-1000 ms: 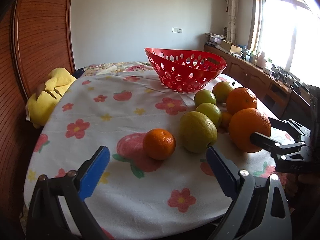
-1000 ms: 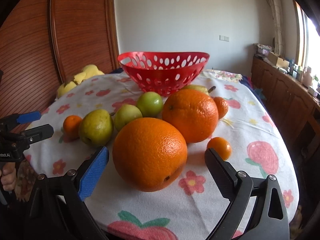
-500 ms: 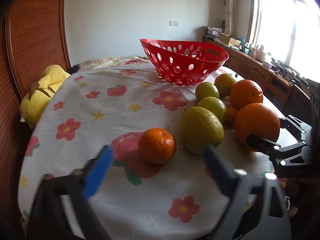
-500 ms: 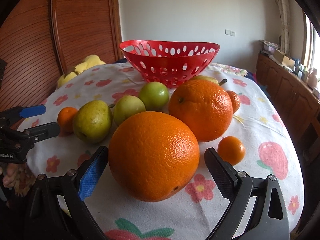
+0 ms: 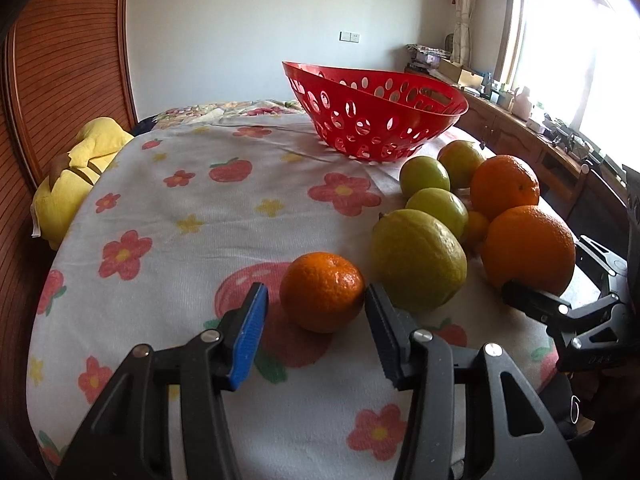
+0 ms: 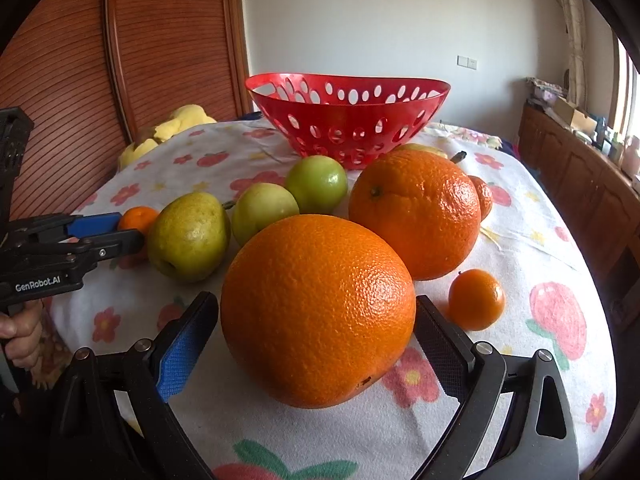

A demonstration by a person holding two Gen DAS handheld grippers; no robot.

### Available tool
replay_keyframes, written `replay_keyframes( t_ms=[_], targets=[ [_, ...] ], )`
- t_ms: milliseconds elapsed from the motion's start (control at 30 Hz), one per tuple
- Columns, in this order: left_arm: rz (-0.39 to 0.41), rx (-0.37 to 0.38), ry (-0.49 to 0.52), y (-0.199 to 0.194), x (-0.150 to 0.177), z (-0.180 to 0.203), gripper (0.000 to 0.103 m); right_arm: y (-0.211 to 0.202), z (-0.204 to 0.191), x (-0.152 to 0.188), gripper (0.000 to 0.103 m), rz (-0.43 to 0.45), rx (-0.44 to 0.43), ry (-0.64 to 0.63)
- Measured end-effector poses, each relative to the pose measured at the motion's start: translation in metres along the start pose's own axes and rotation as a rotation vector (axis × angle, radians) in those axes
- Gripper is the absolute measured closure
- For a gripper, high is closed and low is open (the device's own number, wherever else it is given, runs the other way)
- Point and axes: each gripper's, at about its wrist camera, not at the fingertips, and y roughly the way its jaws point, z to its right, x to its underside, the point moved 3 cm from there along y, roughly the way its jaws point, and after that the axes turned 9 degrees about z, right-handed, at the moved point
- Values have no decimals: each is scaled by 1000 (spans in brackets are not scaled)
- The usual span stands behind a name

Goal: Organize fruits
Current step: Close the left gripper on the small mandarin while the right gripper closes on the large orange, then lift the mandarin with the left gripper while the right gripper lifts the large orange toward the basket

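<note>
Tablecloth (image 5: 192,200) bare left of mandarin (image 5: 322,297)

Both tongs: black frames with silver screws. Left tongs (image 5: 316,306) carry white "GenRobot.AI" lettering. Right tongs (image 6: 318,330) have one blue, one black textured pad.

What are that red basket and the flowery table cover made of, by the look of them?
The red basket looks like moulded plastic: glossy, thin-walled, with punched oval holes. The table cover seems to be soft woven cloth, matte and printed, going by its wrinkles and fine ribbed texture.
</note>
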Motion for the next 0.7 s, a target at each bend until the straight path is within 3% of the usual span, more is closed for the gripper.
replay_keyframes(
  t_ms=[167, 300, 367, 467, 700],
  targets=[
    [-14, 4, 6, 4, -1, 0, 50, 3, -2, 0, 8, -5, -11, -4],
    [-23, 0, 24, 8, -3, 3, 49, 1, -1, 0, 17, 0, 3, -10],
    [-36, -3, 29, 11, -2, 3, 49, 1, 1, 0, 17, 0, -3, -4],
    [-41, 16, 22, 12, 1, 2, 57, 0, 2, 0, 18, 2, -6, -4],
    [-19, 7, 23, 2, 1, 1, 58, -5, 4, 1, 18, -8, -38, 11]
  ],
)
